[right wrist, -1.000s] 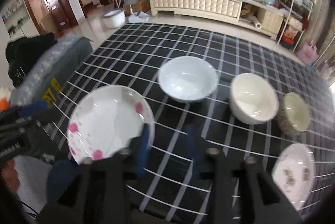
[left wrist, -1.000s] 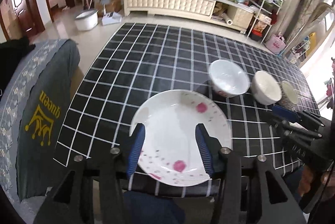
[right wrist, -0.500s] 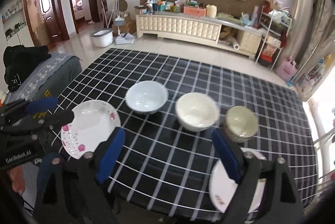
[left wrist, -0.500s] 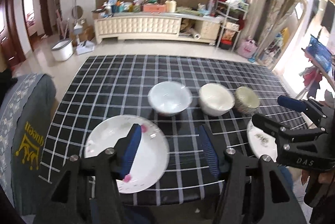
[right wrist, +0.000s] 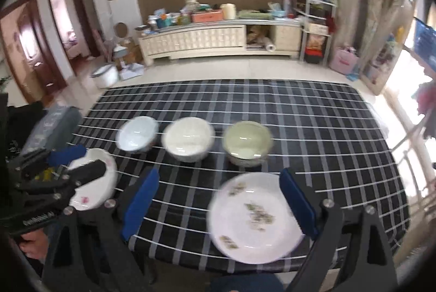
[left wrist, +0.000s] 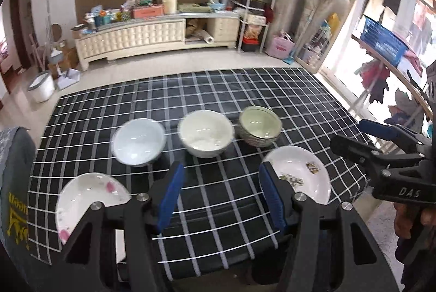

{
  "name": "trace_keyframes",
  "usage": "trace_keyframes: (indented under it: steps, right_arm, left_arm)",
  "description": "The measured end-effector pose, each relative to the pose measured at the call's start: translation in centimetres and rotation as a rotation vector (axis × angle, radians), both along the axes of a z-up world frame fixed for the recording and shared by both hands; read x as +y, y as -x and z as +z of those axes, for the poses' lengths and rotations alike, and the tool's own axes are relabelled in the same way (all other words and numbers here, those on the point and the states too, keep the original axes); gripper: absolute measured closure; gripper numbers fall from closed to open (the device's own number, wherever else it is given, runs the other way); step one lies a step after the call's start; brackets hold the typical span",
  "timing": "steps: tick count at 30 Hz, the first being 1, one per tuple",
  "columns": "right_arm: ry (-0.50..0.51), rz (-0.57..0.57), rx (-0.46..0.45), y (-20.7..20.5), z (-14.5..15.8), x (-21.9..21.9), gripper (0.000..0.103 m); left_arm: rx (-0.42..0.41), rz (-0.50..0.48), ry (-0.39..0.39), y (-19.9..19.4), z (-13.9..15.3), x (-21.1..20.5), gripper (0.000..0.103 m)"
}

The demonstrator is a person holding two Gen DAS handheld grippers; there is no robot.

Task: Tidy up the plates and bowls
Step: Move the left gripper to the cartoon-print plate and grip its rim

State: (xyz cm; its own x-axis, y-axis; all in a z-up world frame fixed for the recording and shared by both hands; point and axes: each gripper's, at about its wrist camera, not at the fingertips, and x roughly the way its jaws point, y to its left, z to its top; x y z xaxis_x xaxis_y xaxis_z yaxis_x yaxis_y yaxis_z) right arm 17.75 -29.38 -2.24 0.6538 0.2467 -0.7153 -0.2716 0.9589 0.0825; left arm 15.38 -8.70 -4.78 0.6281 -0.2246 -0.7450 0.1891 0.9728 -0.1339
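On the black checked table (left wrist: 245,90) three bowls stand in a row: a pale blue bowl (left wrist: 138,141), a white bowl (left wrist: 205,133) and a green bowl (left wrist: 260,125). A pink-flowered plate (left wrist: 81,196) lies at the front left, a green-flowered plate (left wrist: 297,172) at the front right. My left gripper (left wrist: 222,193) is open and empty above the front edge, between the plates. My right gripper (right wrist: 218,199) is open and empty above the green-flowered plate (right wrist: 253,215). The bowls also show in the right wrist view: blue (right wrist: 137,133), white (right wrist: 187,138), green (right wrist: 247,142).
A grey cloth-covered chair (left wrist: 13,183) stands at the table's left. A cream cabinet (left wrist: 152,38) with clutter lines the far wall. A drying rack (left wrist: 387,52) stands to the right. A white bucket (left wrist: 41,86) sits on the floor.
Both grippers have pulled back and up from the table and swung right. The right gripper has opened wide. All the dishes lie where they were.
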Motion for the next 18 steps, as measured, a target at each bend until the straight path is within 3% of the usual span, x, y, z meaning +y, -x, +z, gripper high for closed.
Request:
trace_keyframes:
  steps: [2,12,18]
  right_arm:
    - [0.015,-0.019,0.016,-0.4,-0.8,-1.3,0.011]
    - [0.051,-0.107,0.116,-3.1,-6.1,-7.1,0.011]
    - [0.07,-0.131,0.235,-4.9,-10.9,-9.2,0.03]
  left_arm:
    - [0.043,-0.021,0.019,-0.9,-0.7,-1.5,0.04]
    - [0.167,-0.07,0.012,-4.5,-5.9,-6.9,0.04]
    - [0.238,-0.082,-0.033,-6.6,-10.4,-8.7,0.04]
